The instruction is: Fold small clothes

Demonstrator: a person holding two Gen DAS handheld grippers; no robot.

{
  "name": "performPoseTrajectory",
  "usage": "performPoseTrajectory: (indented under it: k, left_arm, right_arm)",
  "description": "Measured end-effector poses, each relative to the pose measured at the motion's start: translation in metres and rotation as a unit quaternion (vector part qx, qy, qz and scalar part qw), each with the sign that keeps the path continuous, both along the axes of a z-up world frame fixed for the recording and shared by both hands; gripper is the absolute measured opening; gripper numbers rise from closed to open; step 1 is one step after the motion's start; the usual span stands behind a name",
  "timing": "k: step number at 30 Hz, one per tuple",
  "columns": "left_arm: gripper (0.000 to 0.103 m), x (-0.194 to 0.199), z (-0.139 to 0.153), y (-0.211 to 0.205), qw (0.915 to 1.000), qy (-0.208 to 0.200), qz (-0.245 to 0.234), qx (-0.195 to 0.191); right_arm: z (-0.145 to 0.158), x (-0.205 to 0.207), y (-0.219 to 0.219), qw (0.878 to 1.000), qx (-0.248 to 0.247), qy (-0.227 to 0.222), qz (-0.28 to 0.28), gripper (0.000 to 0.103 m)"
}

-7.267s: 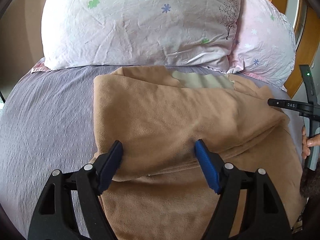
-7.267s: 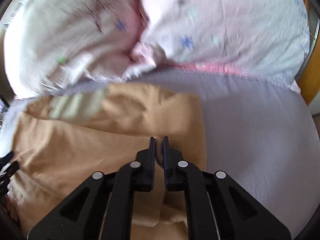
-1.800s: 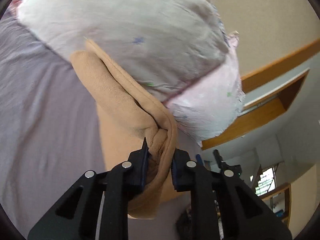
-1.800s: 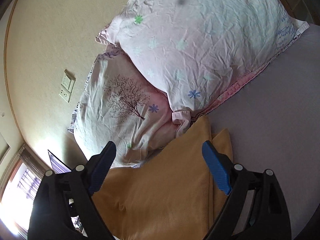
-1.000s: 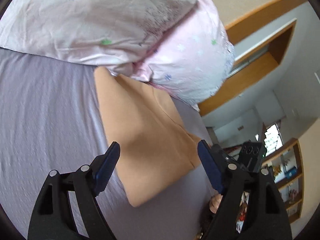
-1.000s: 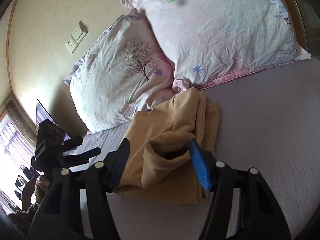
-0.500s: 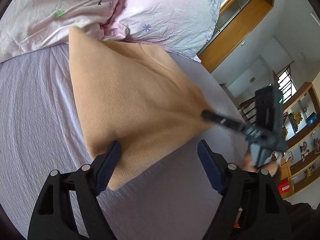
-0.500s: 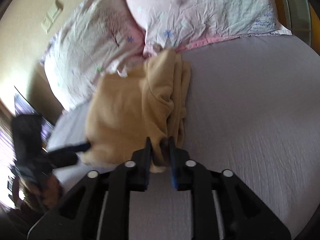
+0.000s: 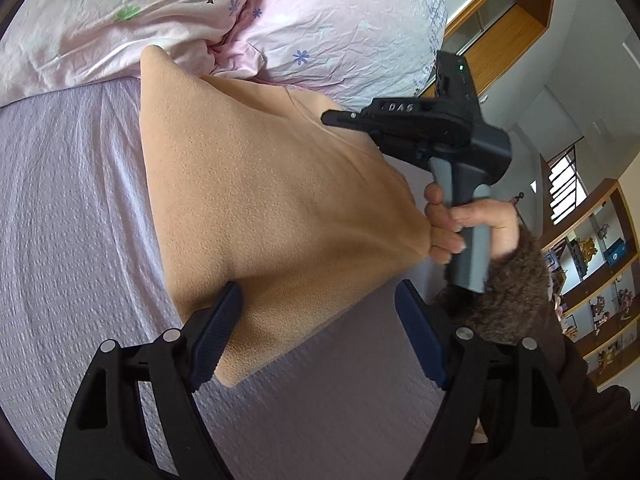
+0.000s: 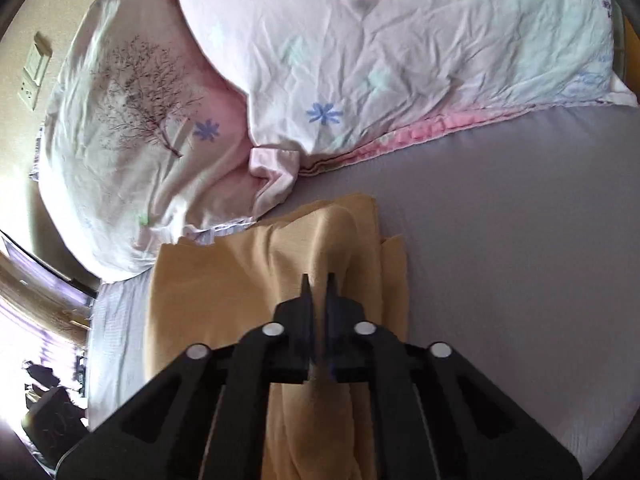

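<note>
On the bed [image 9: 60, 208], against two pillows [image 9: 328, 28]: a folded tan garment [image 9: 260, 200], one corner tucked up between them, the rest spread over the lilac sheet toward the near edge. Left tongs [image 9: 318, 332] spread wide, blue pads [image 9: 218, 332] apart, hovering at the garment's near corner; left pad lying over or just on the tan cloth, contact unclear, right pad over bare sheet beside the cloth's edge. Nothing gripped between them. Across the garment, right tongs [image 9: 332, 120] seen from the side over the far right edge, handle held in a hand [image 9: 464, 220] with a brown fuzzy cuff; knuckles touching the cloth's right corner, which is drawn up into a point there.

From the right wrist view: right tongs [image 10: 318, 280] pressed together, pinching a raised ridge of the garment [image 10: 224, 280] that runs up between the fingers toward the pillows [image 10: 360, 60]. Layered folds stacked just right of the ridge, flat cloth to its left. Wall socket [image 10: 34, 76] at far left, wooden shelves [image 9: 592, 264] in the left view's background.
</note>
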State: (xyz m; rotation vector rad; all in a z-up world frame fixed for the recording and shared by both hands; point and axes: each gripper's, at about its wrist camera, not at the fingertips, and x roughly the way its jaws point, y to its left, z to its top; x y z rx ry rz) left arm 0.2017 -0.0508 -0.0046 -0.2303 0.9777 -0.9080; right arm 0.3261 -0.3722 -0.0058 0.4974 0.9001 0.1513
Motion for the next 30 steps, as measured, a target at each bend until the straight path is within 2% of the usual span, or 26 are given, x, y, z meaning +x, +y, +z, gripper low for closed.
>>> performPoseTrajectory:
  k: [2, 4, 6, 7, 8, 10, 12, 14, 15, 16, 17, 18, 19, 22, 25, 28, 30]
  left_arm:
    - [0.075, 0.001, 0.008, 0.008, 0.9996, 0.0, 0.012, -0.027]
    - [0.076, 0.007, 0.021, 0.024, 0.9971, -0.007, 0.041, -0.064]
    - [0.077, 0.018, 0.03, 0.036, 0.994, -0.018, 0.088, -0.062]
    - [0.079, 0.029, 0.03, 0.039, 0.9927, -0.013, 0.108, -0.051]
    - [0.079, 0.038, 0.027, 0.041, 0.9919, 0.003, 0.118, -0.046]
    - [0.079, 0.061, 0.013, 0.036, 0.9907, 0.058, 0.116, -0.039]
    - [0.079, 0.078, -0.003, 0.026, 0.9882, 0.094, 0.118, -0.023]
    - [0.079, 0.088, -0.014, 0.019, 0.9863, 0.114, 0.118, -0.018]
    - [0.079, 0.091, -0.014, 0.018, 0.9863, 0.108, 0.12, -0.032]
    - [0.078, 0.095, -0.016, 0.016, 0.9853, 0.113, 0.124, -0.034]
    - [0.075, 0.098, -0.018, 0.015, 0.9839, 0.121, 0.123, -0.047]
    - [0.064, 0.101, -0.021, 0.015, 0.9813, 0.134, 0.121, -0.066]
    - [0.054, 0.103, -0.023, 0.016, 0.9795, 0.14, 0.128, -0.067]
    - [0.04, 0.1, -0.026, 0.028, 0.9773, 0.143, 0.132, -0.084]
    - [0.04, 0.088, -0.016, 0.053, 0.9792, 0.117, 0.144, -0.082]
    - [0.04, 0.074, -0.003, 0.091, 0.9771, 0.086, 0.177, -0.081]
    - [0.041, 0.069, -0.001, 0.109, 0.9761, 0.066, 0.199, -0.058]
  right_arm:
    - [-0.001, -0.008, -0.02, 0.999, 0.015, -0.007, -0.049, 0.005]
    - [-0.004, -0.015, -0.031, 0.998, 0.032, -0.008, -0.056, 0.007]
    - [-0.006, -0.024, -0.037, 0.997, 0.055, -0.001, -0.046, 0.032]
    - [-0.009, -0.03, -0.041, 0.996, 0.077, 0.004, -0.037, 0.069]
    - [-0.01, -0.038, -0.044, 0.995, 0.094, 0.002, -0.03, 0.088]
    - [-0.015, -0.05, -0.047, 0.993, 0.115, -0.003, -0.013, 0.088]
    - [-0.025, -0.055, -0.048, 0.991, 0.132, 0.014, -0.001, 0.084]
    - [-0.037, -0.058, -0.046, 0.987, 0.154, 0.031, 0.017, 0.071]
    - [-0.04, -0.058, -0.043, 0.987, 0.158, 0.035, 0.023, 0.067]
    - [-0.043, -0.057, -0.039, 0.985, 0.165, 0.037, 0.032, 0.059]
    - [-0.047, -0.056, -0.036, 0.983, 0.177, 0.038, 0.042, 0.051]
    - [-0.048, -0.056, -0.033, 0.982, 0.18, 0.038, 0.046, 0.047]
    - [-0.048, -0.055, -0.03, 0.982, 0.18, 0.027, 0.048, 0.038]
    - [-0.039, -0.057, -0.022, 0.979, 0.194, 0.004, 0.06, 0.034]
    - [-0.022, -0.054, -0.001, 0.976, 0.198, -0.014, 0.092, 0.032]
    - [-0.013, -0.041, 0.032, 0.975, 0.179, -0.017, 0.131, 0.032]
    - [-0.015, -0.029, 0.055, 0.975, 0.164, -0.009, 0.15, 0.034]
